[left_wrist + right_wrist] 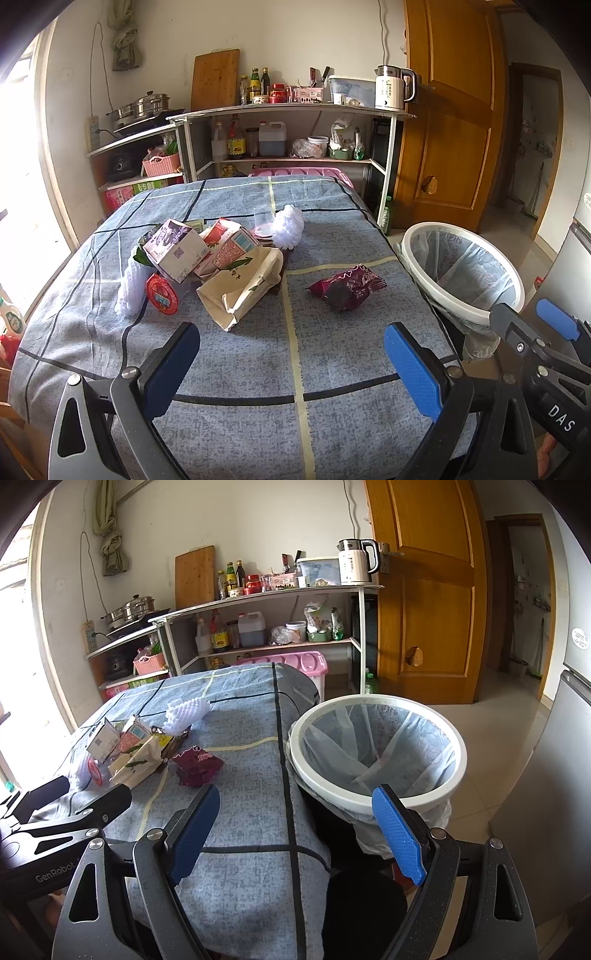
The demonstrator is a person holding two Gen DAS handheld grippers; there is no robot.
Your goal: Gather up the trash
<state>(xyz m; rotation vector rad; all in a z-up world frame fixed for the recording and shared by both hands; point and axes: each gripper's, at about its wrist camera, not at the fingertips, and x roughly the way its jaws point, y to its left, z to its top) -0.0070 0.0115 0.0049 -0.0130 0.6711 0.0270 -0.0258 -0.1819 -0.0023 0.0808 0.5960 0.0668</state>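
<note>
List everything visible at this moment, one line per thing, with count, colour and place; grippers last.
tablecloth: 1, blue with dark and pale lines, over the table
cartons: 2, white-purple and red-white, left pile
paper bag: 1, cream, front of pile
round lid: 1, red, left of bag
foam nets: 2, white, one behind pile, one at its left
clear cup: 1, behind pile
snack wrapper: 1, dark red, alone, right of pile
bin: 1, white with clear liner, beside table's right edge
kettle: 1, white, top shelf
cutting board: 1, wooden, against wall
door: 1, wooden, right
left gripper: open, empty
right gripper: open, empty
</note>
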